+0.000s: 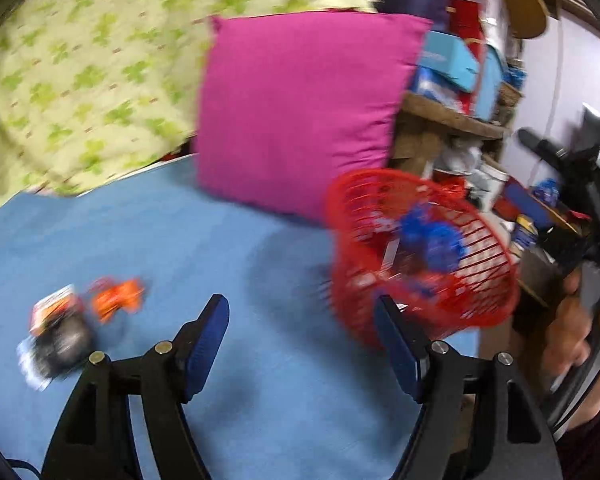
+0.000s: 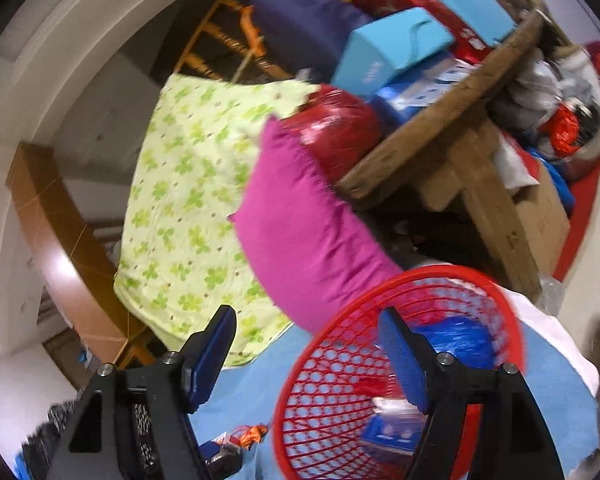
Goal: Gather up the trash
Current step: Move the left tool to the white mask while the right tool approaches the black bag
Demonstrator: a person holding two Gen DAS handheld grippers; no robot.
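A red mesh basket [image 1: 472, 300] stands tilted at the right of the blue bedsheet [image 1: 220, 240], with a blue wrapper [image 1: 432, 240] inside it. A crumpled orange wrapper [image 1: 118, 298] and a black-and-orange packet [image 1: 56, 340] lie on the sheet to the left. My left gripper [image 1: 302, 314] is open over bare sheet between them and the basket, holding nothing. My right gripper [image 2: 306, 318] is open too. The near rim of the basket [image 2: 320, 400] falls between its fingers, and no pad visibly presses on it. The blue wrapper [image 2: 460, 340] and a blue-white packet [image 2: 388, 428] lie inside.
A pink cushion [image 1: 300, 112] leans behind the basket, beside a green clover-print quilt [image 1: 92, 80]. A wooden shelf [image 2: 440, 136] piled with boxes [image 2: 396, 48] stands at the right. A person's hand [image 1: 576, 332] shows at the right edge. The orange wrapper [image 2: 252, 434] lies left of the basket.
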